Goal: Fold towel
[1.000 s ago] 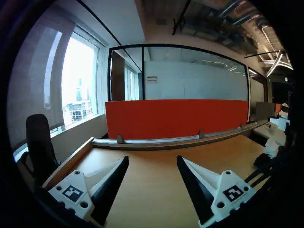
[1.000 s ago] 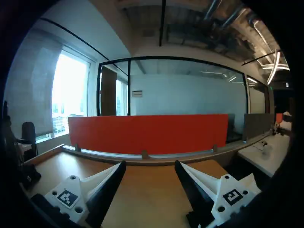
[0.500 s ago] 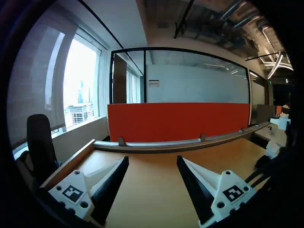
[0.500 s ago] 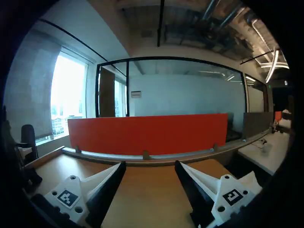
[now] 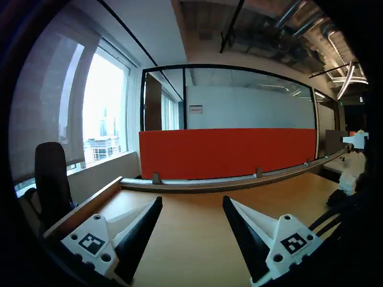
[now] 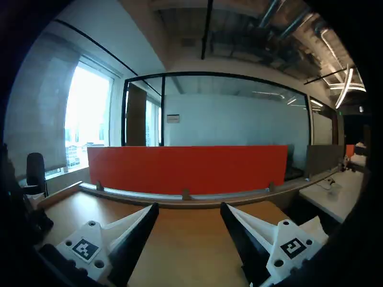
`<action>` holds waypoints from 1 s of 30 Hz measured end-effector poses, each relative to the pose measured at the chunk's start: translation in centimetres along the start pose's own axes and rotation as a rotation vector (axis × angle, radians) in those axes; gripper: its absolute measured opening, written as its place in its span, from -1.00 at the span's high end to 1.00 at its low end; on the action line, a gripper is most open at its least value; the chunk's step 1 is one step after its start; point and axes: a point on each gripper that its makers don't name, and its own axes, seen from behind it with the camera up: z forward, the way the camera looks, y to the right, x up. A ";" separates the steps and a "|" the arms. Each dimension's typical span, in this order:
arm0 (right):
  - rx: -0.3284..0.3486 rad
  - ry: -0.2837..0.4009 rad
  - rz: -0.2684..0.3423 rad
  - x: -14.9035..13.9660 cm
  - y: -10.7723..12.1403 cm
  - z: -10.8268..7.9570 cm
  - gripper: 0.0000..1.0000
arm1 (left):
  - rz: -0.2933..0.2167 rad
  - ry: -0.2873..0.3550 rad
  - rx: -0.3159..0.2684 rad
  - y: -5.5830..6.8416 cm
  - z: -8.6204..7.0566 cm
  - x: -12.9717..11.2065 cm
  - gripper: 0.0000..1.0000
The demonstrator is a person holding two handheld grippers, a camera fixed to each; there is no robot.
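In the left gripper view my left gripper point(image 5: 191, 225) is open, its white fingers point(image 5: 119, 229) spread wide over the bare wooden desk point(image 5: 191, 248) with nothing between them. At that view's far right edge a white shape point(image 5: 353, 167) with dark parts below looks like the other gripper, too cut off to tell more. In the right gripper view my right gripper point(image 6: 189, 229) is open as well, level above the same desk point(image 6: 186, 248). A pale patch point(image 6: 313, 224) sits just behind its right finger; I cannot tell what it is.
An orange partition point(image 5: 225, 153) on a metal rail closes the desk's far edge. A black chair back point(image 5: 50, 177) stands at the left by the window. A white neighbouring desk point(image 6: 335, 191) with small items lies to the right. A glass wall stands behind.
Both views have drifted slightly, with both grippers still open. The white shape at the right edge of the left gripper view has risen and shows more.
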 end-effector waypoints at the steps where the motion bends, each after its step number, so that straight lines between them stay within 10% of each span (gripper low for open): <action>1: 0.001 -0.002 -0.002 -0.2 -0.2 -0.1 -0.99 | 0.000 0.003 0.001 -0.1 0.0 -0.3 -0.86; 30: -0.004 0.010 -0.046 -5.2 -1.6 -0.2 -0.99 | 0.027 0.046 0.004 1.2 0.4 -11.3 -0.87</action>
